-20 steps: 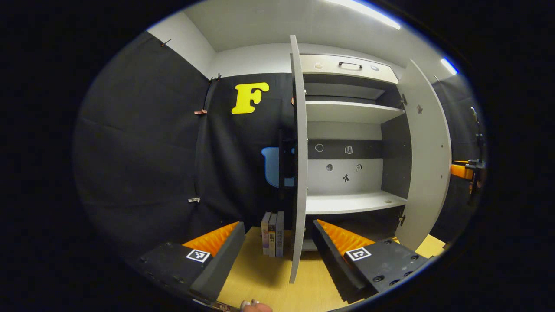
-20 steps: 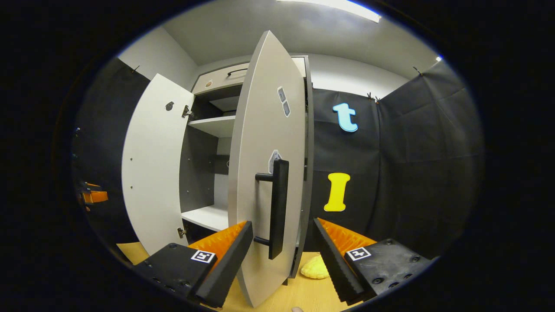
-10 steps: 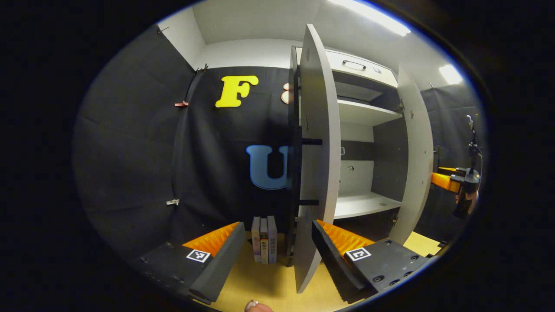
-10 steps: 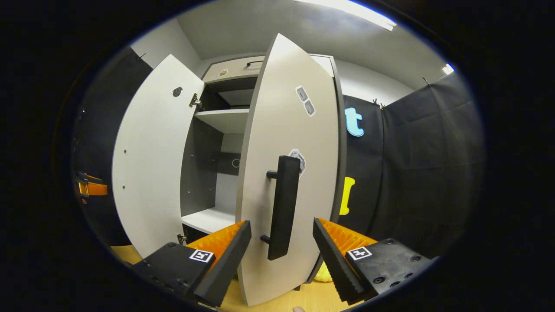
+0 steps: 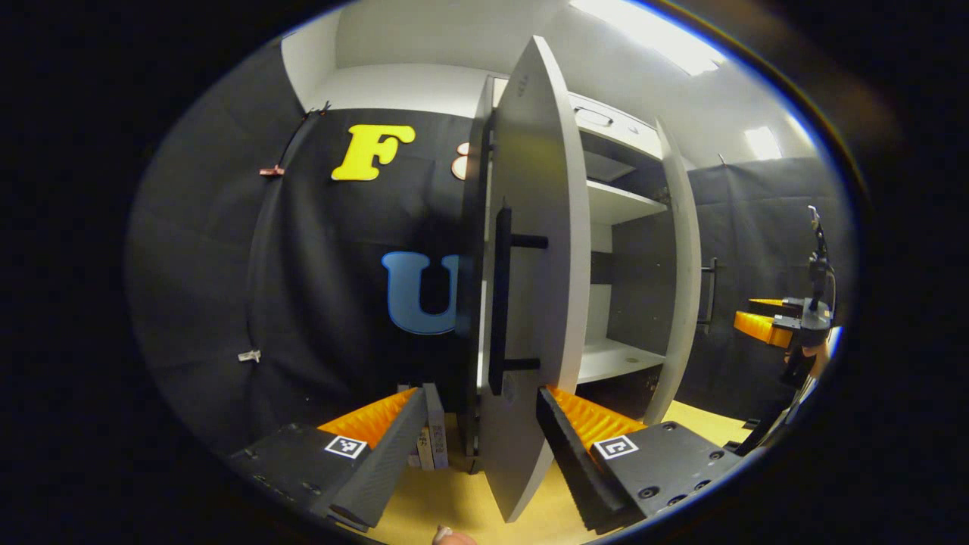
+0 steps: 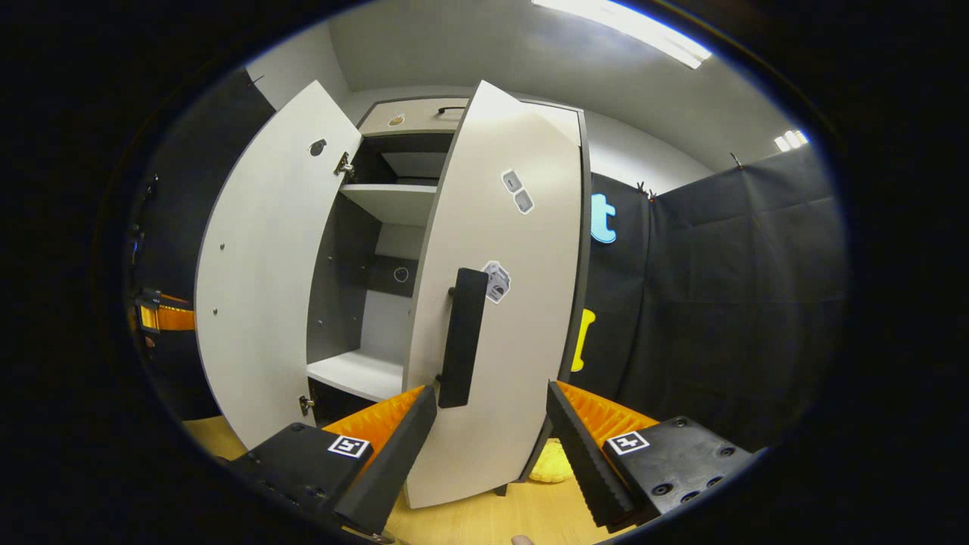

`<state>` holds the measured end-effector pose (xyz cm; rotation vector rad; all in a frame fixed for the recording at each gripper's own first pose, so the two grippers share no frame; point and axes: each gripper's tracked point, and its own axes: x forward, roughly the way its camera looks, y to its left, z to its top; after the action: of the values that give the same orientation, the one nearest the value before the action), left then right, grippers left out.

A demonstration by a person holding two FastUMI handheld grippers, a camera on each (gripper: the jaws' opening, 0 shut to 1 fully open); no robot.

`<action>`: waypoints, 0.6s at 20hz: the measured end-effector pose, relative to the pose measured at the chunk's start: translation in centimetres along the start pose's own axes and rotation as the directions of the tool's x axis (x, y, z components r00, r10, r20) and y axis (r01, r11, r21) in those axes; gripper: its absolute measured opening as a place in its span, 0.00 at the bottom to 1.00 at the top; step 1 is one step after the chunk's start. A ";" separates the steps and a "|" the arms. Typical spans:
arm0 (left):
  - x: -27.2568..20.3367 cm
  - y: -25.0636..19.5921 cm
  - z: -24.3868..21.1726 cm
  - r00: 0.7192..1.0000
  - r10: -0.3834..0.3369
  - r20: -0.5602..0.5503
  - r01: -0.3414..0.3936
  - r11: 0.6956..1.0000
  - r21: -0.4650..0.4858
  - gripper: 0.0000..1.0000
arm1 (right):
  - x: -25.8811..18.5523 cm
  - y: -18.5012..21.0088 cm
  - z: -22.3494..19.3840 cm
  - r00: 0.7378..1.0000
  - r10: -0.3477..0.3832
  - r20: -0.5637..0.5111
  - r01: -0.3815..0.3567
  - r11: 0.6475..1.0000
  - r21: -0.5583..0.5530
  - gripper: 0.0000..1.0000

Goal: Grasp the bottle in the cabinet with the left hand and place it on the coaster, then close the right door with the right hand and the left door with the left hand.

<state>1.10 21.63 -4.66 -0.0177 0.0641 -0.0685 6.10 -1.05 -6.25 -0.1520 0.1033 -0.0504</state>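
In the left gripper view the cabinet's left door [image 5: 537, 250] stands half open, its outer face and black handle [image 5: 500, 295] right in front of me. My left gripper [image 5: 477, 446] is open, the door's lower edge between its fingers, untouched. In the right gripper view the right door [image 6: 515, 318] is partly swung in, its black handle [image 6: 460, 337] just above my open right gripper [image 6: 488, 446]. The left door [image 6: 265, 280] shows wide open beyond. Between the doors the white lower shelf [image 6: 356, 375] lies bare. The right gripper [image 5: 764, 325] shows far right, the left gripper [image 6: 163, 318] far left.
Several books [image 5: 428, 439] stand upright on the wooden tabletop [image 5: 454, 499] beside the cabinet's left side. A yellow scalloped mat [image 6: 549, 468] lies on the tabletop [image 6: 484, 518], half hidden behind the right door's bottom corner. Black cloth walls close in both sides.
Both doors have swung toward shut. My left gripper came round from the left door's edge to its handle side. The right door's handle has shifted left in the right gripper view.
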 end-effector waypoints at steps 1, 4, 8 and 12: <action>0.3 -0.6 0.0 1.000 -0.021 -0.002 0.021 1.000 0.015 0.93 | -0.3 0.0 0.1 1.000 -0.006 -0.001 0.006 1.000 -0.009 0.97; 1.7 -4.1 -0.2 0.994 -0.106 -0.003 0.105 0.994 -0.006 0.93 | -1.0 -0.1 0.2 1.000 -0.008 -0.001 0.008 1.000 -0.002 0.97; 4.3 -8.0 0.3 0.985 -0.170 0.016 0.170 0.985 -0.015 0.93 | -1.3 -2.0 0.9 0.999 -0.045 0.010 0.045 0.999 -0.005 0.97; 6.9 -12.9 0.0 0.969 -0.247 0.020 0.248 0.967 -0.057 0.94 | -1.0 -3.9 1.6 0.998 -0.046 0.031 0.047 0.999 -0.012 0.97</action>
<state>7.12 8.24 -4.87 -0.0852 0.0507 -0.3167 5.10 -4.62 -3.93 -0.1676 0.0694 -0.0940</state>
